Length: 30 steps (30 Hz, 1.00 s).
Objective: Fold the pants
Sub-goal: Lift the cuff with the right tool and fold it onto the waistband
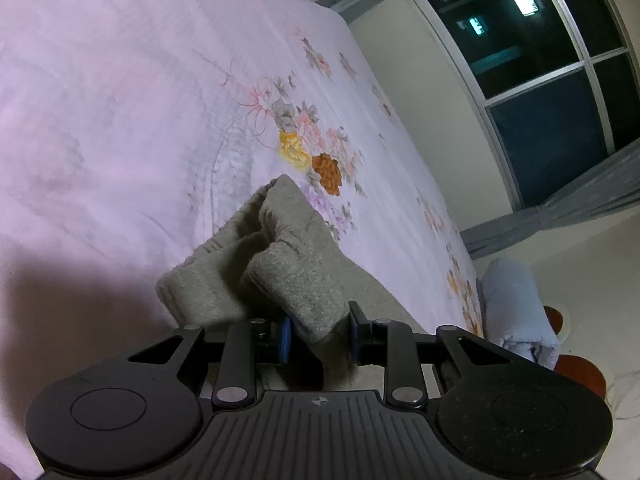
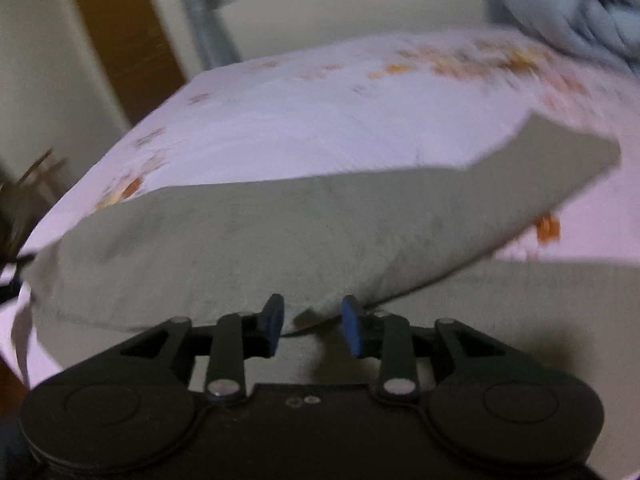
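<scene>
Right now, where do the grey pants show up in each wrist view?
Left wrist: grey pants bunched at lower centre, a fold between the left gripper fingers.
Right wrist: a broad lifted fold across the middle, above the right gripper.
Shared landmark: the floral bedspread.

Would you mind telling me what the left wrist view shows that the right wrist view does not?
Only the left wrist view shows the dark window, the orange and yellow flower print, and the left tongs with bunched grey pants between their blue pads.

Only the right wrist view shows the brown door and the right tongs, pads apart at the edge of a raised grey fold.

Both show the grey pants on the pale floral bedspread.
</scene>
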### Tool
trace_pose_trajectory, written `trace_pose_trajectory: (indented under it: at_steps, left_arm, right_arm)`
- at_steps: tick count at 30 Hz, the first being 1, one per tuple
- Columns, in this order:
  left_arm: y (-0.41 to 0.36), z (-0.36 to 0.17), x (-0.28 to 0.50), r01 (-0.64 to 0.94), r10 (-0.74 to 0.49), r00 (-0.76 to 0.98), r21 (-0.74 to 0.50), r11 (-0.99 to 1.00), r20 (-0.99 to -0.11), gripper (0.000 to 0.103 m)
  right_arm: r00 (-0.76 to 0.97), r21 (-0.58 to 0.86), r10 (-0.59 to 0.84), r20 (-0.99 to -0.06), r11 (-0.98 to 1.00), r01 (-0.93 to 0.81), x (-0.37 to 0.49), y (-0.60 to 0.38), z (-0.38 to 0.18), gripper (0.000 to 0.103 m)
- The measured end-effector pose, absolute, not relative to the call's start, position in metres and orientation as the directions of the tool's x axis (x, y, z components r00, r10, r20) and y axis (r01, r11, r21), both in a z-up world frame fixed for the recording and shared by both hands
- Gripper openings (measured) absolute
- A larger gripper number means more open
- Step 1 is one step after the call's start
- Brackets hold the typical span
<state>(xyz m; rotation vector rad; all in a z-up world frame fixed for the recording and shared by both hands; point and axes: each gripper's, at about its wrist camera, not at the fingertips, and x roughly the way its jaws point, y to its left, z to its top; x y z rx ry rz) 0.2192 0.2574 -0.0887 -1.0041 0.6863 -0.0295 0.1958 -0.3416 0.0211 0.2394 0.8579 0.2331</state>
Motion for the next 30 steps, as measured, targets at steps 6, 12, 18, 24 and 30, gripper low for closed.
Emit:
trace_pose_trajectory:
  at_steps: [6,12,18,24,30]
  left_arm:
    - [0.261,-0.089,0.223,-0.254,-0.353,0.784,-0.784,0.567,-0.510,0.028]
    - [0.265,-0.053,0.255,-0.127,-0.415,0.795,-0.791,0.599,-0.442,0.023]
    - [0.268,-0.020,0.243,0.074,-0.497,0.815,-0.797,0.600,-0.298,0.023]
    - [0.284,-0.126,0.212,-0.143,-0.506,0.695,-0.787,0.600,-0.512,0.022]
    - [0.281,-0.095,0.207,-0.078,-0.502,0.731,-0.788,0.610,-0.462,0.022]
  right_arm:
    - [0.600,0.393,0.263,-0.756,0.915,0.095,0.206,-0.347,0.008,0.025]
    - [0.687,0.433,0.299,-0.662,0.901,0.025,0.199,-0.359,0.035,0.000]
    - [0.826,0.362,0.267,-0.496,0.928,-0.083,0.133,-0.366,0.103,0.000]
    - [0.690,0.334,0.253,-0.678,0.942,-0.017,0.101,-0.359,0.003,0.000]
    - [0.751,0.378,0.252,-0.611,0.926,-0.002,0.090,-0.355,0.015,0.000]
